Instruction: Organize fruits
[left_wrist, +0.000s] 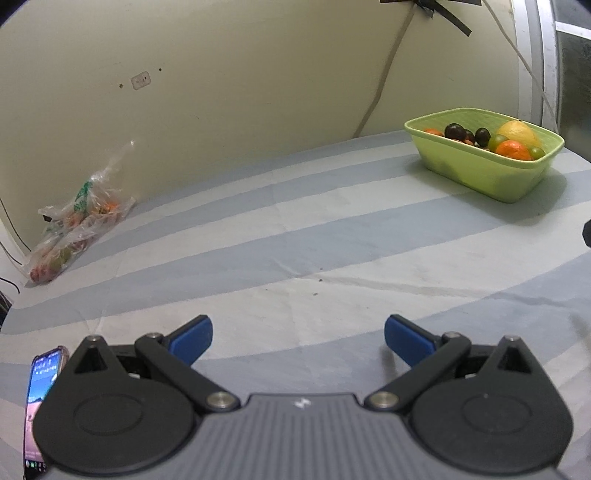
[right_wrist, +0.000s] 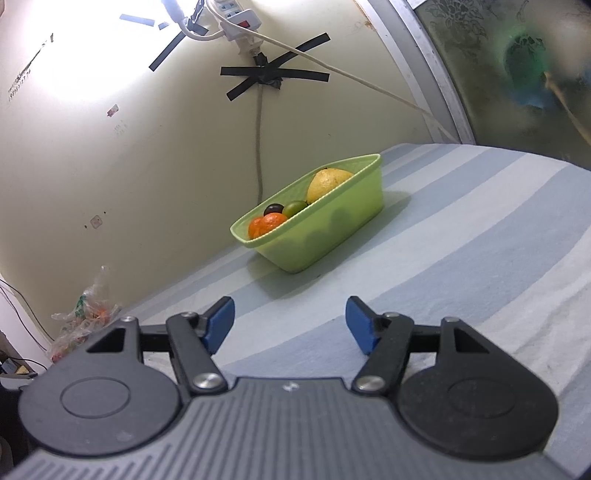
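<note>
Left wrist view | green basket (left_wrist: 491, 173) of fruit far right on striped sheet (left_wrist: 295, 236), lemon (left_wrist: 517, 133) and orange (left_wrist: 511, 149) inside | left gripper (left_wrist: 298, 338) jaws apart, empty | right gripper (right_wrist: 290, 325) jaws apart, empty | plastic bag (left_wrist: 74, 221) against wall

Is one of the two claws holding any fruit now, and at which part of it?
Nothing is held. The left claw and the right claw are both open with only the striped cloth between their pads. The fruits lie in the green basket.
</note>
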